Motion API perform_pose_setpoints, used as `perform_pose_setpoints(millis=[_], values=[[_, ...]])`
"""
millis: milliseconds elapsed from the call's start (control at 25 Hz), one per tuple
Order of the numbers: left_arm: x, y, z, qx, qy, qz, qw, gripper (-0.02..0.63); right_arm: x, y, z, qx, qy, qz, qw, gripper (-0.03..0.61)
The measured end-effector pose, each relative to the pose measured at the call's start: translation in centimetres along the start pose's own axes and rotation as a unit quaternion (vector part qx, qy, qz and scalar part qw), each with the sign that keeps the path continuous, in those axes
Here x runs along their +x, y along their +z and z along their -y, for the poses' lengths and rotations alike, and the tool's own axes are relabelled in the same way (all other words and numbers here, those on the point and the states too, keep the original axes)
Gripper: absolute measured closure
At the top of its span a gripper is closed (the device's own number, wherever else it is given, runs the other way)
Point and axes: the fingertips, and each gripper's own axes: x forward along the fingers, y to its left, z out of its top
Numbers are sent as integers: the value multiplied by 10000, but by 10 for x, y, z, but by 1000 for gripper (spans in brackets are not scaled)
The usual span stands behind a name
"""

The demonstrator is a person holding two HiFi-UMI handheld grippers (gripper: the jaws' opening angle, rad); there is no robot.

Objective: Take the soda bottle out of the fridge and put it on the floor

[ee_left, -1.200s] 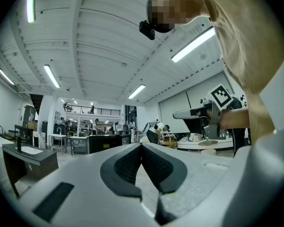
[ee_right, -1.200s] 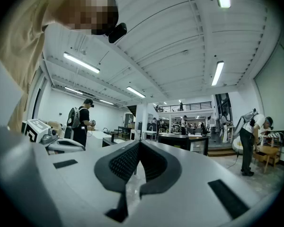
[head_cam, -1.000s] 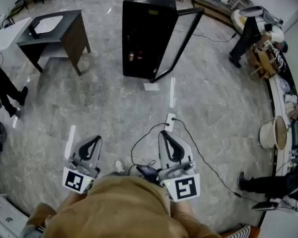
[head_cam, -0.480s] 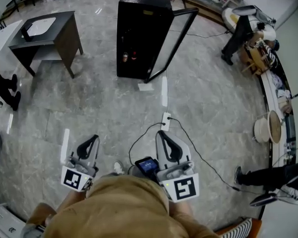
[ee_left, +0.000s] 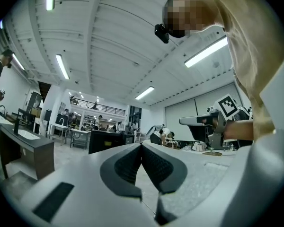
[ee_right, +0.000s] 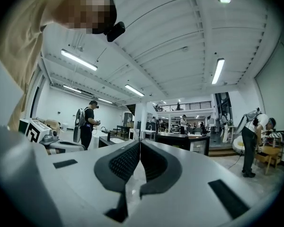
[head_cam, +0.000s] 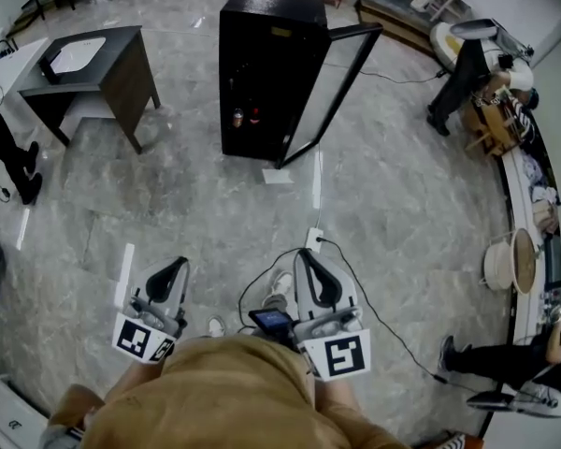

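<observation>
A black fridge (head_cam: 266, 59) stands on the floor far ahead, its glass door (head_cam: 332, 82) swung open to the right. On a low shelf inside are two small drinks, one with an orange cap (head_cam: 238, 117) and one red (head_cam: 255, 115); too small to tell which is the soda bottle. My left gripper (head_cam: 171, 267) and right gripper (head_cam: 314, 258) are held low near my body, pointing level toward the fridge and far from it. Both are shut with nothing between the pads, as the left gripper view (ee_left: 142, 146) and right gripper view (ee_right: 140, 143) show.
A dark table (head_cam: 122, 68) with a white basin stands left of the fridge. A power strip (head_cam: 313, 239) and black cable lie on the floor just ahead of me. People stand at the left edge (head_cam: 5, 152) and at the right (head_cam: 458, 68). A round basket (head_cam: 514, 262) sits right.
I have stepped forward: the power strip and floor have slid down toward me, and a shoe now shows between the grippers. Both grippers stay shut.
</observation>
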Motion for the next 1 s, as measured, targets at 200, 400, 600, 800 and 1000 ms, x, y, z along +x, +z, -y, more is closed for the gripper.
perform_pose_setpoints(millis=[200, 400, 600, 800, 1000], values=[[85, -10, 5, -89, 173, -104, 9998, 612, 44, -4, 77, -97, 194, 111, 9997, 577], [178, -8, 4, 73, 461, 75, 9989, 612, 96, -6, 152, -93, 500, 200, 9985, 577], [242, -13, 3, 108, 756, 88, 9970, 612, 125, -11, 216, 79, 637, 312, 9975, 577], [272, -6, -8, 315, 1145, 129, 9928, 612, 152, -20, 241, 205, 996, 300, 9944, 577], [283, -3, -25, 493, 1384, 125, 9891, 612, 177, -18, 245, 166, 1282, 342, 9910, 578]])
